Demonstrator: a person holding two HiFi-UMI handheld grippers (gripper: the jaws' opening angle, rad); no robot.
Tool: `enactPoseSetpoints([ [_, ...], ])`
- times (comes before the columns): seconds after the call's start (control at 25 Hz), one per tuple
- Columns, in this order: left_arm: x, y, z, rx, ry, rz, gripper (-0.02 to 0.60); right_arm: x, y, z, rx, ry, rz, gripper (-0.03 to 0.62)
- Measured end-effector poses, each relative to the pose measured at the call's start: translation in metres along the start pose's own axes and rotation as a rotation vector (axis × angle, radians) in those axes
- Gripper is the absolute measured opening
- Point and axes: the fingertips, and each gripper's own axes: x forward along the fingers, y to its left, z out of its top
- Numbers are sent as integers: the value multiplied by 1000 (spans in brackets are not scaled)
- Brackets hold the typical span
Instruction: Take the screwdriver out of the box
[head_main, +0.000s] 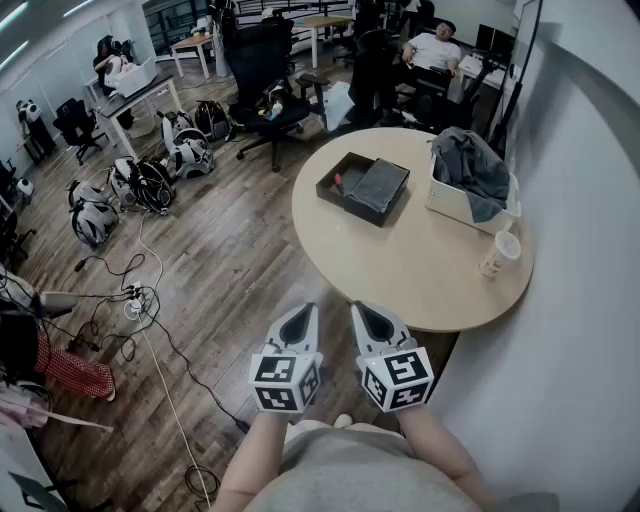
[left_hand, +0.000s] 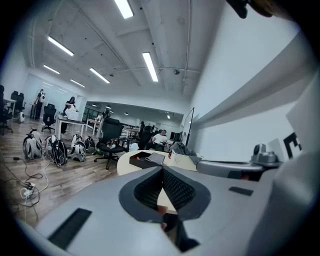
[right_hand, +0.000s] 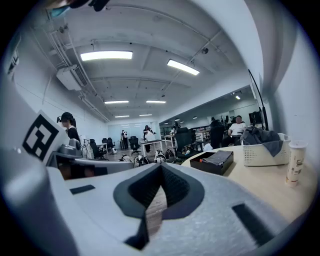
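Note:
An open black box (head_main: 352, 195) lies on the round beige table (head_main: 420, 275), a grey cloth (head_main: 379, 185) covering most of its inside. At its left end shows a small red piece (head_main: 338, 182); I cannot tell whether it is the screwdriver. My left gripper (head_main: 302, 314) and right gripper (head_main: 367, 314) hang side by side before the table's near edge, well short of the box, both shut and empty. The box (left_hand: 145, 159) lies far ahead beyond my shut left gripper (left_hand: 162, 171) in the left gripper view. It lies ahead to the right (right_hand: 212, 161) of my shut right gripper (right_hand: 160, 168) in the right gripper view.
A white basket (head_main: 455, 203) with grey clothing stands at the table's far right, and a paper cup (head_main: 499, 254) near the right edge. A wall runs close on the right. Cables, backpacks and office chairs cover the wooden floor to the left. People sit at desks far back.

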Motion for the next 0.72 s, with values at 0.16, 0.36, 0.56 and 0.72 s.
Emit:
enactPoseSetpoints([
  [0.16,-15,3,0,25,14,2,5,-6,14,1,16,-17,4,0],
  [0.36,-23,-3,1,30,8,14,5,-16,20,0,13,-18,21,0],
  [0.56,-29,-9,0,18,-4,20,5,-26,20,0,19,-29,16,0],
  [0.72,-25,-18,-4,24,-8,22,5,-31,9,-4,77,-52,14,0],
])
